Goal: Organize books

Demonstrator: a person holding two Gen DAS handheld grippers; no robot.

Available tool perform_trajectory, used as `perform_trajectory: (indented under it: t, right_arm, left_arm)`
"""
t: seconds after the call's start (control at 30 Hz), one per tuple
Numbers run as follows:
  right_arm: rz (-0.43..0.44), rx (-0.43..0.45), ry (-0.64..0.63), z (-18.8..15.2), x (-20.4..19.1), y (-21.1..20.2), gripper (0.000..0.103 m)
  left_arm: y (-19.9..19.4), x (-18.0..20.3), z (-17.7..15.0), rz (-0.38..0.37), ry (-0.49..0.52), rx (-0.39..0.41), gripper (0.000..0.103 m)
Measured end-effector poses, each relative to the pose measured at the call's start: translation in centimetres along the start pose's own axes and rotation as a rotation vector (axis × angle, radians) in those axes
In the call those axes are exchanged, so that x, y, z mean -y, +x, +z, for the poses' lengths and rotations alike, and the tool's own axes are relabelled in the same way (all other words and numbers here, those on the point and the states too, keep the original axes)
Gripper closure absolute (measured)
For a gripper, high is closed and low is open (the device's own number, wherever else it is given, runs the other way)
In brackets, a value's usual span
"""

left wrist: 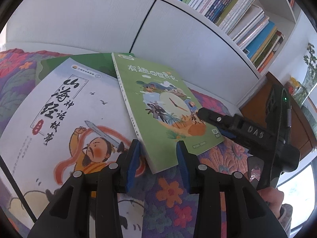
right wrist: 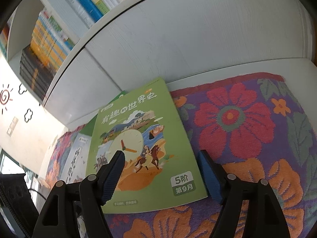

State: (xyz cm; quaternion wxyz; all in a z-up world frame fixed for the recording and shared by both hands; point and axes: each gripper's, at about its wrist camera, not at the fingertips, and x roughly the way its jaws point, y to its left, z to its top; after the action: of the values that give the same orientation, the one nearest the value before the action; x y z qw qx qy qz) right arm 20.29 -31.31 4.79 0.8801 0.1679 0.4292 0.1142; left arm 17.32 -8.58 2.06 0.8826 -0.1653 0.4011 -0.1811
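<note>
Green book [left wrist: 158, 107] lies face up on the floral cloth [right wrist: 247, 130], upper end close to the white cabinet doors [left wrist: 99, 19]. In the left wrist view it sits centre frame, its left edge overlapping the white illustrated book [left wrist: 65, 119], which fills the left half. Another green cover [left wrist: 59, 63] pokes out from under both at upper left.

Left gripper [left wrist: 158, 164]: fingers partly spread, blue pads either side of the green book's near corner. The corner sits in the gap; cannot tell if the pads touch it, and no clamp on it is visible.

Right gripper [right wrist: 160, 176]: fingers spread wide and nothing pinched. In the right wrist view the left finger [right wrist: 113, 176] overlaps the cover near the clock drawing, and the right finger [right wrist: 210, 176] is just beside the book's lower right corner, over the cloth. From the left wrist view, one black fingertip [left wrist: 206, 115] is right at the cover, at the book's right edge.

Shelved books [left wrist: 237, 10] stand in a row above the cabinet doors, upper right in the left view, upper left in the right view.
</note>
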Motion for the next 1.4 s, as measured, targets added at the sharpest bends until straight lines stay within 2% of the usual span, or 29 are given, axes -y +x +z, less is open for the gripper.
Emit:
perform_trajectory:
  t: [0.1, 0.33, 0.47, 0.67, 0.8, 0.83, 0.9, 1.0, 1.17, 1.4]
  right_arm:
    - [-0.045, -0.007, -0.056, -0.1, -0.9, 0.2, 0.026]
    - [-0.044, -0.049, -0.068, -1.5, -1.5, -0.9, 0.026]
    - [-0.036, -0.084, -0.068, -3.5, -2.0, -2.5, 0.026]
    - [0.070, -0.182, 0.003, -9.0, -2.5, -7.2, 0.026]
    - [0.087, -0.285, -0.058, -14.5, -5.0, -10.7, 0.025]
    - [0.113, -0.324, -0.076, -16.0, -5.6, -11.6, 0.022]
    - [0.171, -0.408, -0.115, -18.3, -6.2, -12.9, 0.021]
    - [0.196, -0.462, -0.152, -19.1, -6.2, -13.3, 0.027]
    - [0.318, -0.479, 0.033, -16.8, -3.3, -11.4, 0.030]
    - [0.349, -0.483, 0.041, -15.3, -3.1, -9.5, 0.032]
  left_arm:
    - [0.1, 0.7, 0.1, 0.024, 0.071, -0.018, 0.065]
    - [-0.9, 2.3, -0.5, 0.117, 0.174, -0.090, 0.065]
    - [-2.9, 2.3, -2.4, 0.077, 0.205, -0.161, 0.065]
    - [-8.5, 2.5, -8.5, 0.029, 0.234, -0.296, 0.065]
    - [-13.3, 2.4, -13.4, 0.012, 0.251, -0.367, 0.065]
    - [-14.4, 2.1, -14.2, 0.005, 0.248, -0.380, 0.065]
    - [-15.3, 1.4, -14.9, -0.014, 0.243, -0.418, 0.065]
    - [-14.7, -0.1, -14.2, -0.059, 0.163, -0.460, 0.066]
    - [-12.6, -1.7, -12.2, -0.139, 0.049, -0.511, 0.070]
    - [-10.2, -4.4, -10.5, -0.261, -0.104, -0.579, 0.078]
